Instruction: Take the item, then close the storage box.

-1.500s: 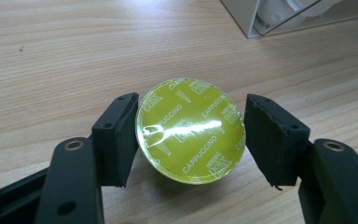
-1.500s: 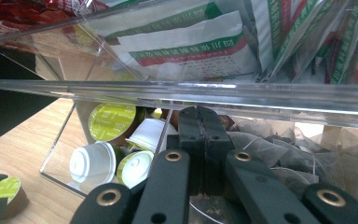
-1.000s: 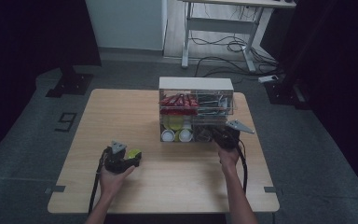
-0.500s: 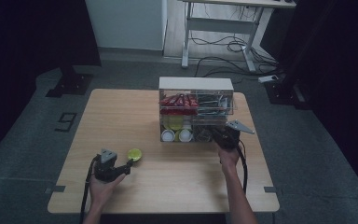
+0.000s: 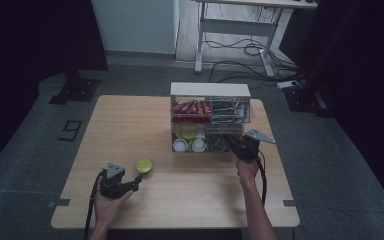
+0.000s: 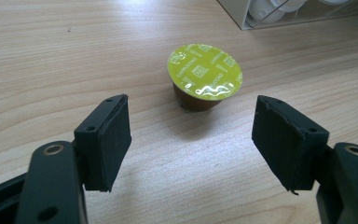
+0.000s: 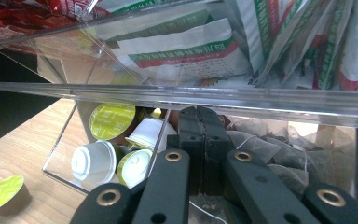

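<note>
pale wood grain runs across the bench (image 5: pixel 190 200), with dark floor all around it. on it, near my left fingers (image 6: pixel 198 135), stands the small brown coffee capsule with a shiny yellow-green foil lid (image 6: pixel 204 77), upright, lid up, well apart from the clear acrylic organiser box (image 5: pixel 211 117) that holds sachets and more capsules. my left fingers stand wide, have just been closing a little, and have nothing between them; the capsule sits just ahead of the pads, untouched. my right fingers (image 7: pixel 200 140) are pressed together at the organiser's lower compartment, among pale tea bags; whether a string or bag is pinched i cannot tell. the capsule looks light, with a thin stiff cup and a foil top that would dent or puncture easily. i judge the tapered brown wall below the rim is the place to pinch, gently, since it could slip.
</note>
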